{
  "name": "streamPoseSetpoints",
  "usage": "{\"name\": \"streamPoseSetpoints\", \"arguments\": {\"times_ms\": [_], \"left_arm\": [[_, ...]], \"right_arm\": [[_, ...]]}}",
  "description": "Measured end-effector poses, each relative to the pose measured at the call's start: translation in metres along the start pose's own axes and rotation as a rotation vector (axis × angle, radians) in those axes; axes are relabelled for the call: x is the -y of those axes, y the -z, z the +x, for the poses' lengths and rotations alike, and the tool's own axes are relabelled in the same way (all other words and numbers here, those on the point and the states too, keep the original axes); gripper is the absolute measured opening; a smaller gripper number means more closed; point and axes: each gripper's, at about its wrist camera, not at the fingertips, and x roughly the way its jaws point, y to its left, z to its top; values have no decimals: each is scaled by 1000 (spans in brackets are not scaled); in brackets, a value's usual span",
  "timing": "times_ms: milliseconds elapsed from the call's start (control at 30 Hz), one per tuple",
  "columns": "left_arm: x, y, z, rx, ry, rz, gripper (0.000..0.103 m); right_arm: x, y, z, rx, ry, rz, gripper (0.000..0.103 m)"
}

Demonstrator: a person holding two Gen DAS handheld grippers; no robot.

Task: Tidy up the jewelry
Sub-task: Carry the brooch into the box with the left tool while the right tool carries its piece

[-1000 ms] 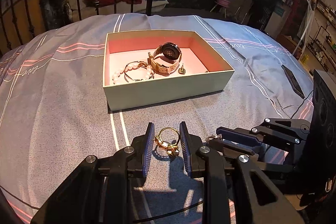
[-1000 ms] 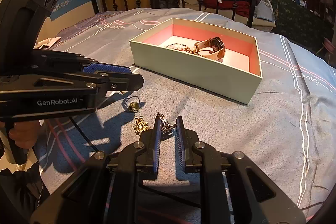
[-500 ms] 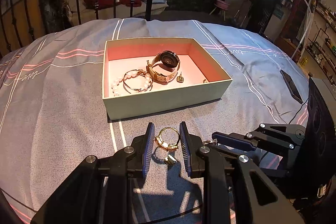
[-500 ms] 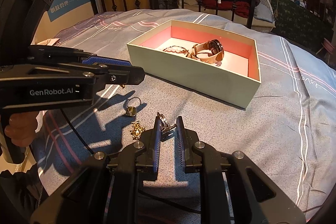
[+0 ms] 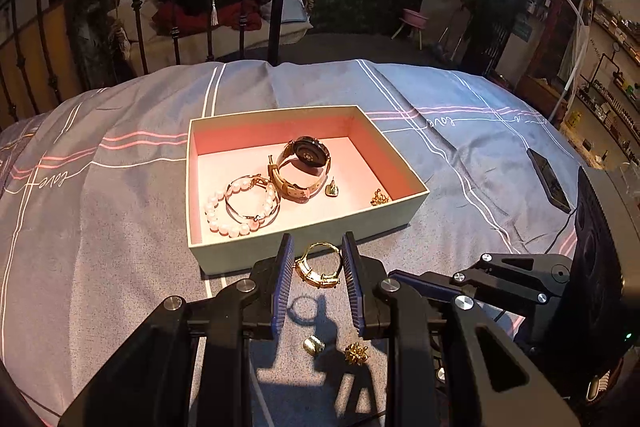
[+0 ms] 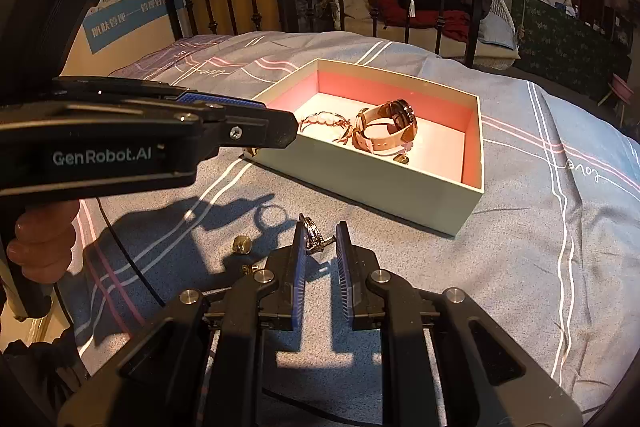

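Left wrist cam: the left gripper (image 5: 318,267) is clamped on a gold bangle (image 5: 319,269), holding it up off the bed cover (image 5: 100,247), right in front of the near wall of the open box (image 5: 304,243). The box sits about mid-bed and has a pink lining. Inside it: a watch (image 5: 304,167) near the middle, a pearl bracelet (image 5: 240,205) toward the near left corner, plus a small green pendant (image 5: 332,190) and a gold charm (image 5: 379,198) by the right wall. On the cover under the gripper lie a small gold bead (image 5: 314,345) and a gold flower earring (image 5: 356,353). A phone (image 5: 548,179) lies toward the right edge of the bed.

Right wrist cam: the right gripper (image 6: 320,241) is pinched on a dark silver ring (image 6: 314,237), held just above the cover near the box's near wall. The gold bead (image 6: 242,243) sits on the cover just to its left.
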Motion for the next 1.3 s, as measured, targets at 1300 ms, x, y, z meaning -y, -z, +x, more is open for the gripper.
{"name": "streamPoseSetpoints", "arguments": {"times_ms": [1300], "left_arm": [[-38, -59, 94, -131, -87, -94, 24]], "right_arm": [[51, -67, 65, -48, 113, 60, 16]]}}
